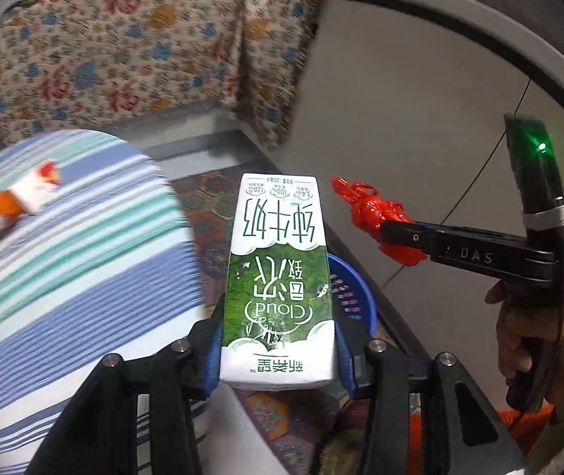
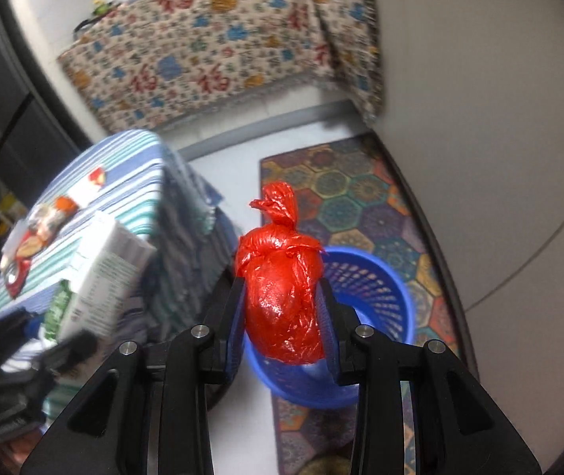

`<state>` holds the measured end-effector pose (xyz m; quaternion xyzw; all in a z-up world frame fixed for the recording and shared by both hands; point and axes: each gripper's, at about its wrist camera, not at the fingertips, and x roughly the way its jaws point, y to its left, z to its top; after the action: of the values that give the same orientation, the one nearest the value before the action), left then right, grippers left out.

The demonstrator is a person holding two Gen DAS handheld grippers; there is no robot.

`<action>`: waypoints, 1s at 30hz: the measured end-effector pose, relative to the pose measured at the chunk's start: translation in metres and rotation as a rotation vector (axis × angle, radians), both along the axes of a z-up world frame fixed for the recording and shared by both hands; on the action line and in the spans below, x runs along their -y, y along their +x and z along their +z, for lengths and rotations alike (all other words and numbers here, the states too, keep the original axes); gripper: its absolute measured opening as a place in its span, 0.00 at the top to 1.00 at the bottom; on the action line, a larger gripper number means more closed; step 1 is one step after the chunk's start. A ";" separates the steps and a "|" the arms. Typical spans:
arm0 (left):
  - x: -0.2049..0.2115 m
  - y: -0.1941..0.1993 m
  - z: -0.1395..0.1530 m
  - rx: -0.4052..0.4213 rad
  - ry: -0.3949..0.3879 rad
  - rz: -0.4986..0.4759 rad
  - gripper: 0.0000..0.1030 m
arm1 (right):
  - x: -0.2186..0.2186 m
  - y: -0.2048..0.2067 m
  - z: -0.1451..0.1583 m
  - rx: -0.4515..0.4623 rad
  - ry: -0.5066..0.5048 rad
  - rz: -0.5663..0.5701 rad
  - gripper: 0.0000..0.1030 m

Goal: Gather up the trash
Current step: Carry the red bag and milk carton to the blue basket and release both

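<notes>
Pinching a milk carton (image 1: 278, 277) and red bag (image 2: 282, 297), both grippers' fingers hover above the blue basket (image 2: 385, 297).

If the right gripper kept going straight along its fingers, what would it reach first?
Probably the blue basket: its open mouth lies just beyond the red bag clamped in the right gripper. Depth is uncertain; the patterned rug lies past it.

Right hand-held gripper (image 2: 282, 308) clamps red bag (image 2: 282, 297) above blue basket (image 2: 377, 289).
</notes>
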<state>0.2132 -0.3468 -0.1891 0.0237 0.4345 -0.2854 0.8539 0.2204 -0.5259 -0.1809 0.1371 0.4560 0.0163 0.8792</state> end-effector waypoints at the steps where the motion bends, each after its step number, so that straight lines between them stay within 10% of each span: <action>1: 0.008 0.005 -0.007 -0.017 -0.007 -0.008 0.55 | 0.005 0.000 -0.002 -0.006 0.005 -0.012 0.67; 19: 0.077 0.035 -0.060 -0.065 0.024 -0.062 0.55 | 0.051 0.014 -0.029 -0.056 0.075 -0.109 0.65; 30: 0.090 0.056 -0.082 -0.114 0.006 -0.041 0.35 | 0.055 0.017 -0.018 0.009 0.086 -0.149 0.41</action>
<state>0.2693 -0.4368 -0.2709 0.0188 0.4825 -0.3024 0.8218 0.2376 -0.5812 -0.1986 0.2081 0.4396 -0.0289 0.8733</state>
